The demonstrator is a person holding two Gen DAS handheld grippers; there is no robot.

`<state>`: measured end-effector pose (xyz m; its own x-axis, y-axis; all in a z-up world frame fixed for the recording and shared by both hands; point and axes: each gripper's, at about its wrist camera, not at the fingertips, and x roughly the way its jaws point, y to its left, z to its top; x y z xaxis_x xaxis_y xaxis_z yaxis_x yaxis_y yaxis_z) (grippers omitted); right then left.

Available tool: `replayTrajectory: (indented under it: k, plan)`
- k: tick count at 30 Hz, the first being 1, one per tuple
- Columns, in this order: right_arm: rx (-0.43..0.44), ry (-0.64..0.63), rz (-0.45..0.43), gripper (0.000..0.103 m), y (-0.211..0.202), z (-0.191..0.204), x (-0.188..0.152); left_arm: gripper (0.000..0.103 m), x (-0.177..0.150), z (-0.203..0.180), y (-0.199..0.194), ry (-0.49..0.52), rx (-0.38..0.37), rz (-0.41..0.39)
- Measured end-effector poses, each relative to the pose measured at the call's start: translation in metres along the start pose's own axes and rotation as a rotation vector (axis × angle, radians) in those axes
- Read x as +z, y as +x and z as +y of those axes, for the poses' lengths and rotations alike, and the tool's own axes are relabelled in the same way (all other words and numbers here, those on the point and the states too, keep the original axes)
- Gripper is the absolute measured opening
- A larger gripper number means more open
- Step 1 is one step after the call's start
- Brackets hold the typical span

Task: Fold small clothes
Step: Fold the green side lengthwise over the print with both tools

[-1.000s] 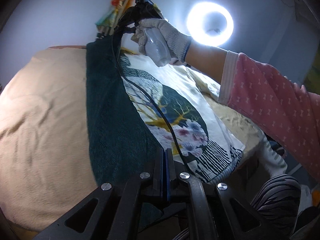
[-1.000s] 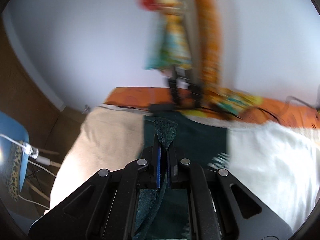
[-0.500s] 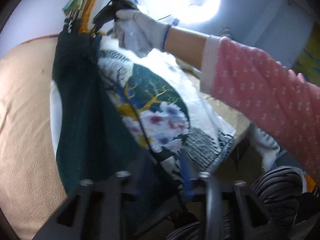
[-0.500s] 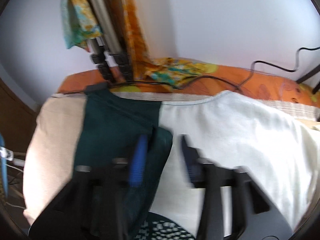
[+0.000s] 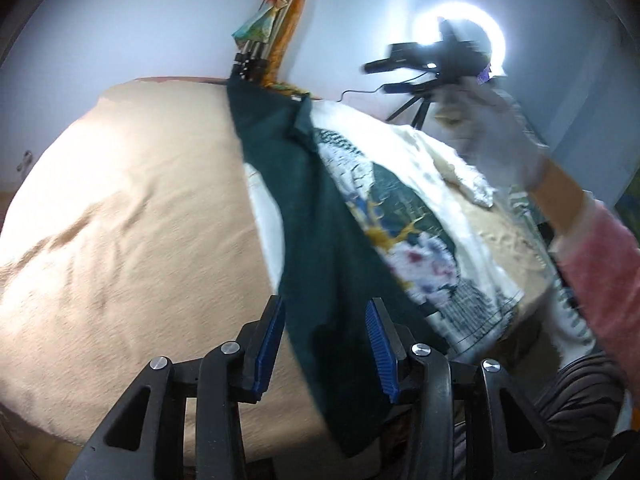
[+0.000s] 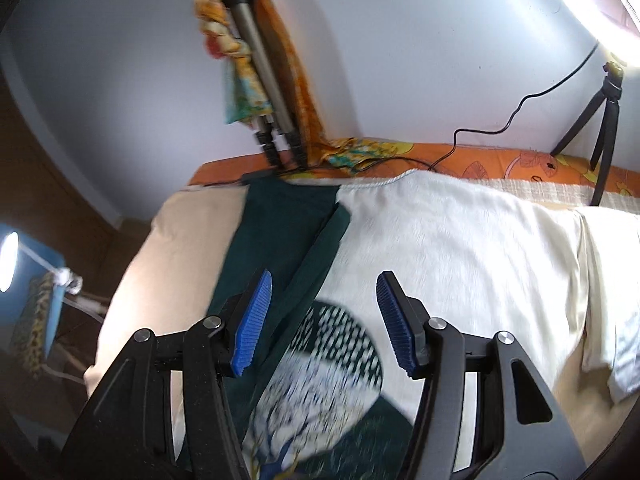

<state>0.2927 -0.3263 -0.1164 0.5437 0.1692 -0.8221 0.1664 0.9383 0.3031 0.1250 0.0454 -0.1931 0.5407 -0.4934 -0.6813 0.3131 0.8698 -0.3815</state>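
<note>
A white shirt with a round tree-and-flower print [image 5: 404, 216] lies on the beige bed cover [image 5: 132, 216]. Its dark green side panel [image 5: 316, 232] is folded over along the left side. My left gripper [image 5: 326, 344] is open, jaws wide apart, with the green edge lying between them and not gripped. My right gripper [image 6: 320, 320] is open and empty above the shirt's upper part [image 6: 440, 248] and the green fold [image 6: 288, 240]. In the left wrist view the right gripper [image 5: 424, 60] is raised in a gloved hand, in front of the ring light.
A folded tripod wrapped in patterned cloth [image 6: 256, 64] leans on the wall at the bed's far edge. A small black tripod [image 6: 600, 120] and a cable [image 6: 500, 128] stand on the orange sheet [image 6: 460, 160]. Another white cloth [image 6: 616, 280] lies at right. A blue chair [image 6: 36, 300] stands left.
Both grippers have let go of the green panel and opened. The panel now lies folded over the shirt. The right gripper has lifted up and away to the right.
</note>
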Motion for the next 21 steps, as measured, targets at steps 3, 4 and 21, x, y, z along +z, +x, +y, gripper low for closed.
replayTrajectory:
  k: [3,4,21]
  plan:
    - [0.056,-0.002,0.044,0.058,-0.026,0.008,-0.034,0.042,-0.007,0.002,0.002,0.002,0.024,0.012]
    - [0.078,-0.001,0.068,0.058,-0.032,0.01,-0.046,0.042,-0.009,0.003,0.002,-0.003,0.028,0.015]
    - [0.254,-0.109,0.474,0.038,-0.023,0.07,-0.25,0.042,-0.011,0.018,-0.029,-0.044,0.108,-0.035]
